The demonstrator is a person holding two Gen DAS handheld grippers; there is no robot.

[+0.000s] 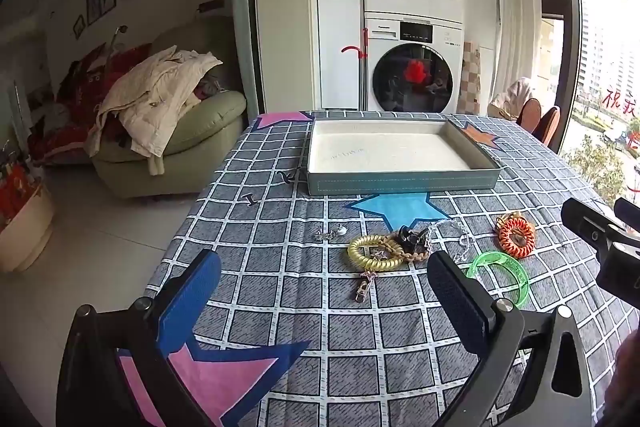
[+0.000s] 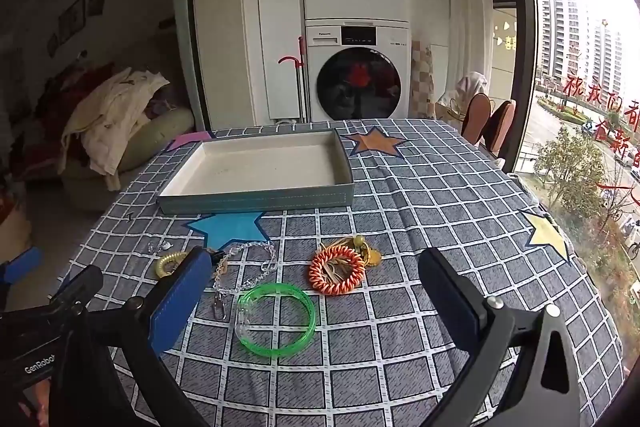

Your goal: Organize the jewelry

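1. Jewelry lay loose on the checked cloth of the desk (image 2: 400, 195): a green bangle (image 2: 276, 319), an orange coil bracelet (image 2: 337, 270), a yellow coil bracelet (image 1: 374, 253), a clear bead chain (image 2: 250, 267) and a small silver piece (image 1: 330, 233).
2. All of it sat on the near side of the tray (image 2: 256, 201), well apart from it; nothing lay in the tray.
3. In the right wrist view the green bangle lay flat just ahead of the right tool (image 2: 316, 287), nearer its blue finger, with the orange coil bracelet beyond it, between the two fingers as seen.
4. The right tool stood fully spread above the cloth and had hold of nothing.
5. In the left wrist view the yellow coil bracelet and a small clasp (image 1: 364, 287) lay ahead of the left tool (image 1: 320, 291), between its fingers as seen; the green bangle was partly hidden behind its black finger.
6. The left tool was likewise spread wide and empty, clear of every piece.
7. Each tool showed at the edge of the other's view, side by side over the near end of the desk.
8. Beyond the desk stood two stacked washing machines (image 1: 414, 27), a green sofa (image 1: 192, 131) piled with clothes to the left, and a window (image 2: 580, 67) to the right.
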